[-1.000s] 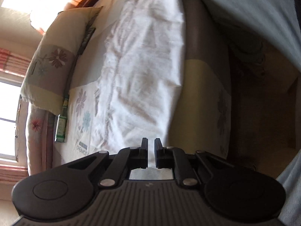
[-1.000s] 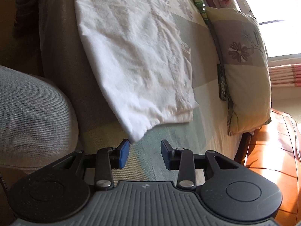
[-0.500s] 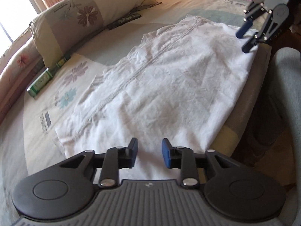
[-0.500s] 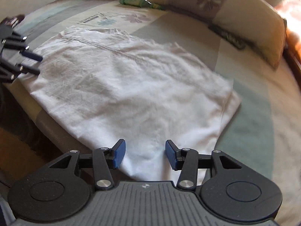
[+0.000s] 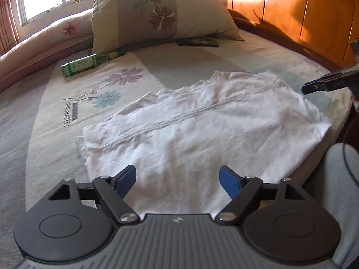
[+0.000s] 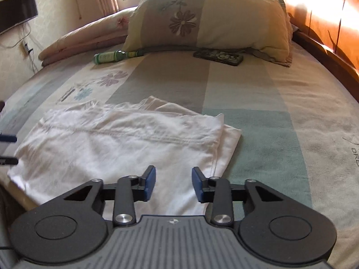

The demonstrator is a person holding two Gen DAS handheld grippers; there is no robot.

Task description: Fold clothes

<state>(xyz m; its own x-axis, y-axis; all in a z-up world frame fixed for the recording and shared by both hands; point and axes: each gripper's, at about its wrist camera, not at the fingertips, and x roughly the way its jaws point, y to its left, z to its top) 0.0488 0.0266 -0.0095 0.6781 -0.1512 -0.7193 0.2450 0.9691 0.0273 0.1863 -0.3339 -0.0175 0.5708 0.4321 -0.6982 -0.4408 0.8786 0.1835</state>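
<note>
**Inspector:** Where does the garment lie?

**Assistant:** The wrinkled white cotton garment (image 5: 202, 130) lies folded flat on the pastel patchwork floral bedsheet (image 6: 258, 103), along the bed's near edge.

**Inspector:** Left gripper (image 5: 177, 180)?

**Assistant:** Its blue-padded fingers (image 5: 125, 178) are spread wide and opening, over the garment's near left part; the cloth shows between them, ungripped.

**Inspector:** Right gripper (image 6: 172, 183)?

**Assistant:** Its fingers (image 6: 150, 182) stand apart but are closing, above the garment's near right corner; nothing is pinched. Whether they touch the cloth, I cannot tell.

**Inspector:** Other items?

**Assistant:** A green bottle (image 5: 78, 66) and a dark flat case (image 6: 218, 57) lie by the floral pillow (image 6: 208, 22), well apart from the garment.
</note>
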